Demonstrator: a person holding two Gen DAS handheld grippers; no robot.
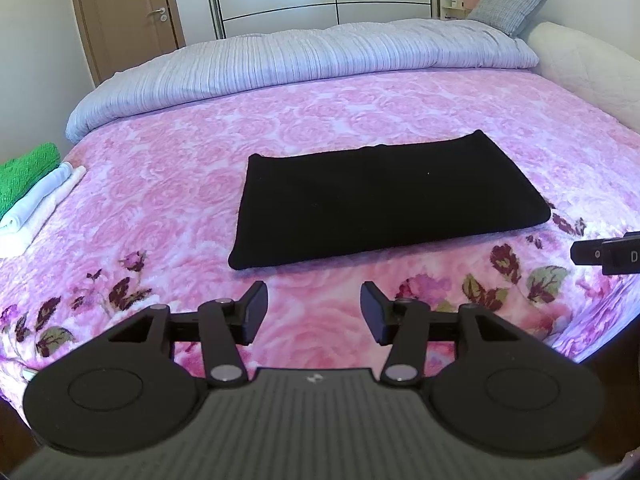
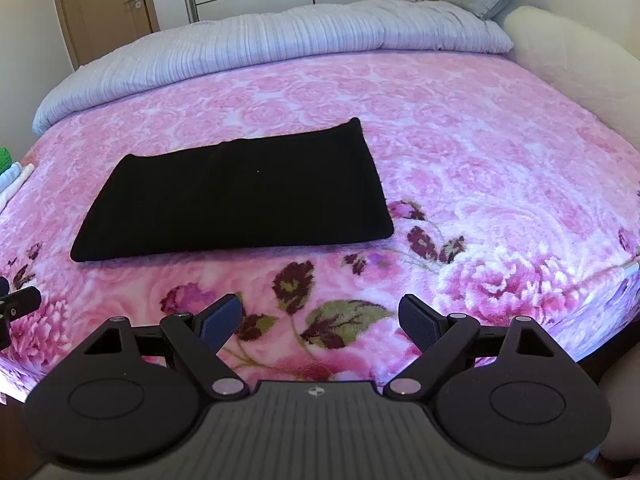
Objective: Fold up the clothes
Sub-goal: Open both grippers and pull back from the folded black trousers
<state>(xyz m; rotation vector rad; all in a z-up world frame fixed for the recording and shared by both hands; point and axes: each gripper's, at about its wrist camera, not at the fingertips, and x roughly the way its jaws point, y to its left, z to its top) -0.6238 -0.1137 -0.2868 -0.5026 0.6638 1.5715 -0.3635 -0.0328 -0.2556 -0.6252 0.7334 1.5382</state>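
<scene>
On the pink floral bedspread (image 1: 180,152), a black garment (image 1: 384,200) is lying as a flat, neat rectangle near the front edge of the bed, with no sleeve or loose corner showing. Judging by that shape, most of the folding is looking done; what may be remaining is one more fold in half, or carrying it over to the stack of folded clothes (image 1: 32,188) that is sitting at the far left edge, green on top of white.

The left gripper (image 1: 314,306) is hovering just short of the garment's near edge, its jaws standing apart with nothing between them. The right gripper (image 2: 320,320) is also holding its jaws wide apart and empty, sitting off the garment's near right corner and a little further back.

The near long edge and both short ends of the garment are lying free on the blanket, so either claw is having a clear way in. Open bedspread is stretching to the right and behind it, up to the rolled grey duvet (image 1: 280,60) along the back, which is leaving plenty of room for swinging cloth over
</scene>
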